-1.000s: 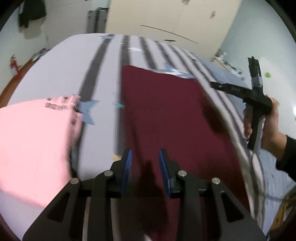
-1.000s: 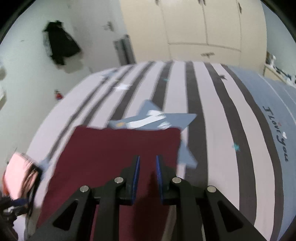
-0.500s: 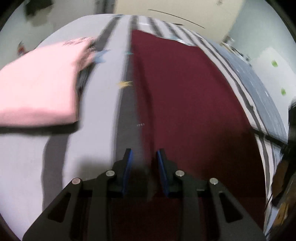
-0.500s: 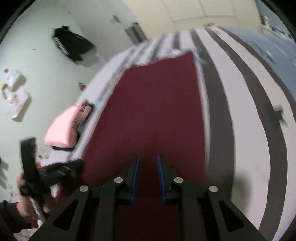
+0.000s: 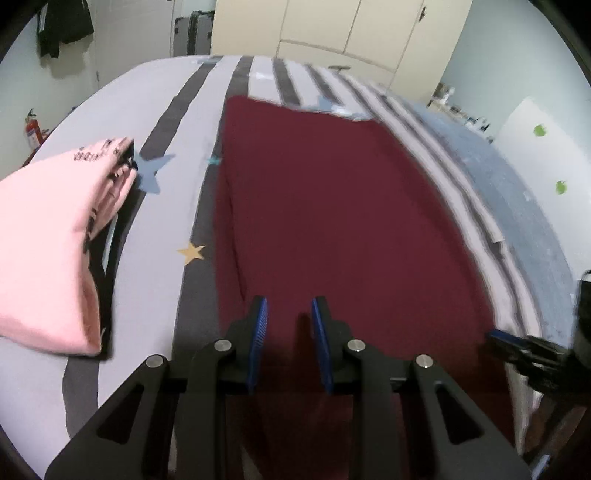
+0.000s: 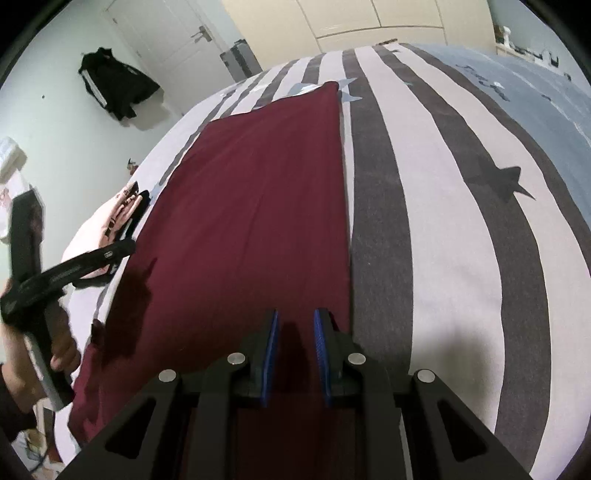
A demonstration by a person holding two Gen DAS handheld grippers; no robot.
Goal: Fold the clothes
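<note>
At the far left of the left wrist view we see a folded pale pink garment with black print (image 5: 48,236) lying on top of a dark folded piece on the bed with its grey and white striped, star-printed cover (image 5: 162,206). A strip of bare cover separates it from the long dark red cloth (image 5: 332,221), which lies flat along the bed, its far end reaching toward the cream wardrobe doors (image 5: 332,33).

Our left claw (image 5: 289,321) hovers over the near left part of the red cloth. Its blue-padded jaws have just been closing; they stand a little apart with only the cloth surface showing in the gap, and we see nothing pinched.

At the right edge of that view the black body of the other tool is partly seen.

In the right wrist view a hand (image 6: 33,365) in a dark sleeve holds the left tool at the left, with the black jacket hanging on the wall (image 6: 114,85) above. Our right claw (image 6: 295,328) sits over the near right edge of the red cloth, jaws narrowly parted, gripping nothing that we can see.
</note>
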